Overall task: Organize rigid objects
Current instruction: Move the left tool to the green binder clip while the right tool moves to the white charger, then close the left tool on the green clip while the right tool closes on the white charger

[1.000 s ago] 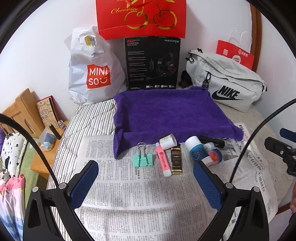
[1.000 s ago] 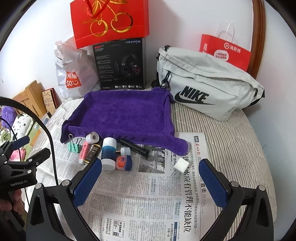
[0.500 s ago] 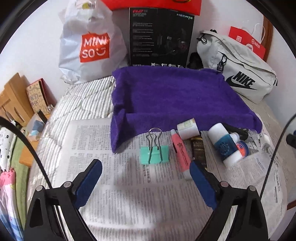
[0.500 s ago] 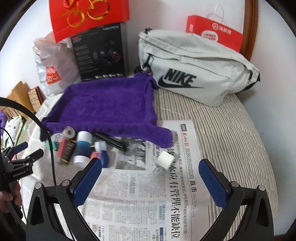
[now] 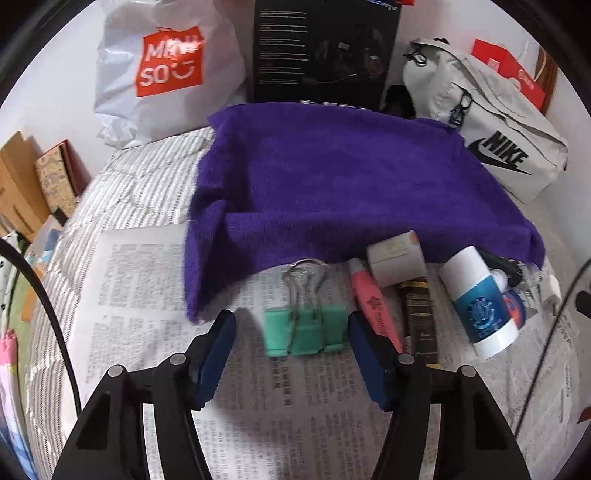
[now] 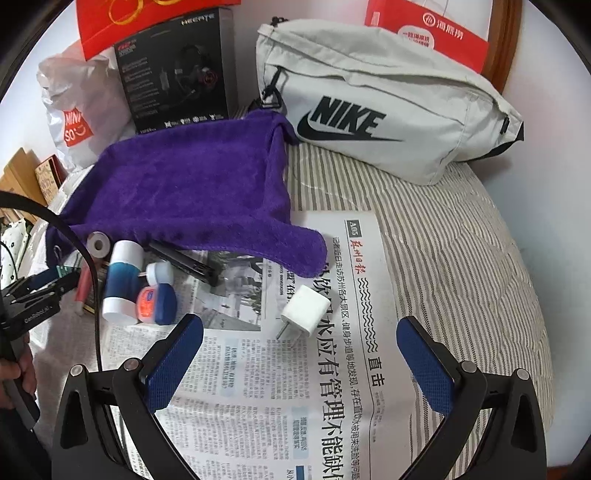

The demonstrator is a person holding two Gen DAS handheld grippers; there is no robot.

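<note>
A green binder clip (image 5: pixel 304 328) lies on the newspaper (image 5: pixel 258 406), between the fingers of my left gripper (image 5: pixel 291 323). The jaws are closing, and a gap still shows at the left pad. To its right lie a pink highlighter (image 5: pixel 373 314), a white roll (image 5: pixel 397 258), a dark bar (image 5: pixel 419 317), a blue-and-white bottle (image 5: pixel 480 302) and a small blue jar (image 5: pixel 515 308). A purple towel (image 5: pixel 332 184) is spread behind them. My right gripper (image 6: pixel 300 325) stands wide open around a white charger plug (image 6: pixel 304 310) without touching it.
A grey Nike bag (image 6: pixel 388 110), a black headset box (image 6: pixel 177 70), a white Miniso bag (image 5: pixel 162 74) and red paper bags (image 6: pixel 428 33) line the back wall. A black pen (image 6: pixel 181 260) lies by the towel's edge. Wooden furniture (image 5: pixel 18 184) stands left of the striped bed.
Both grippers have sunk and come closer to the items. The left jaws have narrowed around the binder clip. The charger plug now sits between the right fingers.
</note>
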